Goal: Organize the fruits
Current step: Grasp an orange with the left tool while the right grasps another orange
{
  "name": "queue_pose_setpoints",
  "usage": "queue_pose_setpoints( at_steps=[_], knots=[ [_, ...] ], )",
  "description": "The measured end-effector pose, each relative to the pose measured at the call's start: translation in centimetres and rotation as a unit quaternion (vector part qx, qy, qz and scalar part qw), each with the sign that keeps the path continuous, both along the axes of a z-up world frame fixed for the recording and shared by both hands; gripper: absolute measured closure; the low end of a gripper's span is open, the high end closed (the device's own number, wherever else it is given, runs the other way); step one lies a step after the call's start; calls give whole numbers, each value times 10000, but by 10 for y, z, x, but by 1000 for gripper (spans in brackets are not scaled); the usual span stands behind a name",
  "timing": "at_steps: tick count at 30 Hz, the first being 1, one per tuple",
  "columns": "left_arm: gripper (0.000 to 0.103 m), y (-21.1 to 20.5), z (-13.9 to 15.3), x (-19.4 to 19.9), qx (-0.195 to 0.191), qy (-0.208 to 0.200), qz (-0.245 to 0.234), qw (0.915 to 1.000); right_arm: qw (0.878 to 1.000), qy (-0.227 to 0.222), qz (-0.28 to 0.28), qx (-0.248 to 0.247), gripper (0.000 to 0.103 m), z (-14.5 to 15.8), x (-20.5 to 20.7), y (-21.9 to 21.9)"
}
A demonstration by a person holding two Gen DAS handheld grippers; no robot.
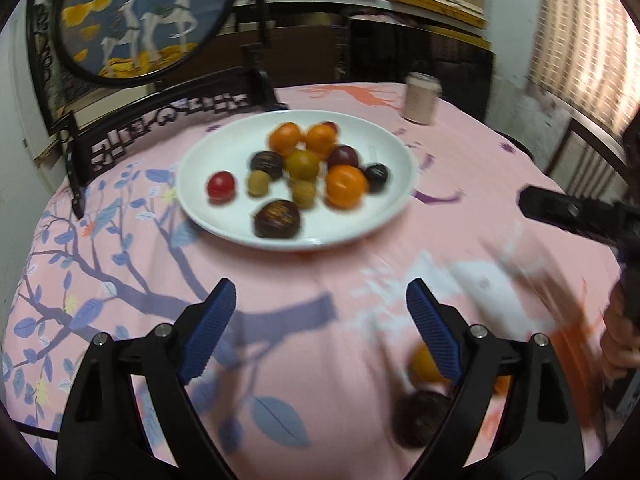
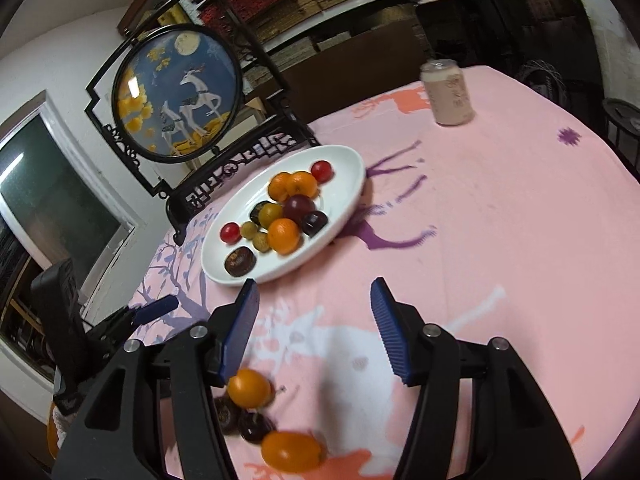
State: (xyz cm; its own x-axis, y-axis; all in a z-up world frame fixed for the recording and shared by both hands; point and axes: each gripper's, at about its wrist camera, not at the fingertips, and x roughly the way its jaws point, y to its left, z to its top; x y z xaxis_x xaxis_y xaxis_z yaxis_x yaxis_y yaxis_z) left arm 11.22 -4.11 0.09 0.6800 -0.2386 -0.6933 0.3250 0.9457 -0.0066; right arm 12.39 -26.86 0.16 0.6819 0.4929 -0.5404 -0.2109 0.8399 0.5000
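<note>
A white plate (image 1: 384, 216) (image 2: 344, 176) on the pink tablecloth holds several fruits: oranges (image 1: 346, 186), red tomatoes (image 1: 220, 186), dark plums and brown ones. My left gripper (image 1: 320, 320) is open and empty, hovering near the plate's front. My right gripper (image 2: 316, 324) is open and empty, to the right of the plate. Loose fruits lie near the table's front edge: two oranges (image 2: 248, 388) (image 2: 292, 450) and dark fruits (image 2: 254, 426); an orange (image 1: 424, 364) and a dark fruit (image 1: 420, 416) show by my left gripper's right finger.
A pink drink can (image 1: 422, 98) (image 2: 446, 92) stands at the table's far side. A round deer screen on a black stand (image 2: 176, 92) (image 1: 140, 16) sits behind the plate. The other gripper shows at the right edge (image 1: 580, 216) and lower left (image 2: 152, 312).
</note>
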Motion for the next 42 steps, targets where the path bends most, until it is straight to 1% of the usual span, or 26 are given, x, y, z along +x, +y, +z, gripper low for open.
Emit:
queue_pose_setpoints(
  at_steps=[2,4,8,12,13,14,16,18,19,20,21,23,25,29,32,35,37,39,42],
  knots=[
    [11,-4,-1,-9,-3,-13,-129,9999,10000,8,-76,59,44,-2,-6,-6],
    [11,-10,-4,-17,34,-12,-279,9996,9998,30,-162,135,44,-5,-11,-13],
    [11,-25,-12,-27,331,-32,-477,9983,9994,46,-247,223,44,-8,-18,-21],
    [11,-30,-20,-27,456,45,-537,9975,9992,48,-274,301,44,-9,-24,-26],
    [7,-30,-21,-26,440,61,-537,9976,9991,44,-270,313,44,-9,-25,-26],
    [5,-28,-22,-24,413,92,-526,9977,9991,37,-266,319,44,-9,-25,-26],
    [6,-19,-18,-20,413,13,-286,9987,9991,27,-265,317,44,-9,-25,-26],
    [6,-2,-14,-17,502,-101,183,9985,9991,9,-266,335,44,-8,-26,-27],
    [6,15,-11,-13,404,-77,481,9980,9990,-6,-272,342,44,-7,-26,-28],
    [7,23,-10,-12,313,-45,608,9976,9990,-14,-275,351,44,-7,-27,-28],
    [7,35,-8,-11,123,-7,732,9972,9990,-17,-273,365,44,-7,-27,-28],
    [7,48,-3,-15,-179,-8,780,9968,9990,-24,-268,368,44,-6,-27,-28],
    [7,46,-2,-21,-211,-52,683,9974,9990,-41,-252,365,44,-6,-28,-28],
    [7,17,-8,-25,96,-98,297,9995,9990,-29,-258,360,44,-6,-28,-28],
    [8,-1,-12,-33,288,-171,-7,9994,9990,-46,-261,358,44,-6,-28,-27],
    [8,-12,-11,-38,300,-242,-231,9990,9990,-10,-258,360,44,-7,-28,-27],
    [8,-17,-13,-39,301,-194,-380,9986,9991,0,-262,348,44,-7,-28,-27],
    [8,-23,-18,-37,404,-125,-437,9982,9991,-4,-262,344,44,-7,-28,-27],
    [14,-31,-27,-30,433,90,-572,9974,9991,15,-261,332,44,-7,-28,-27]
  ],
)
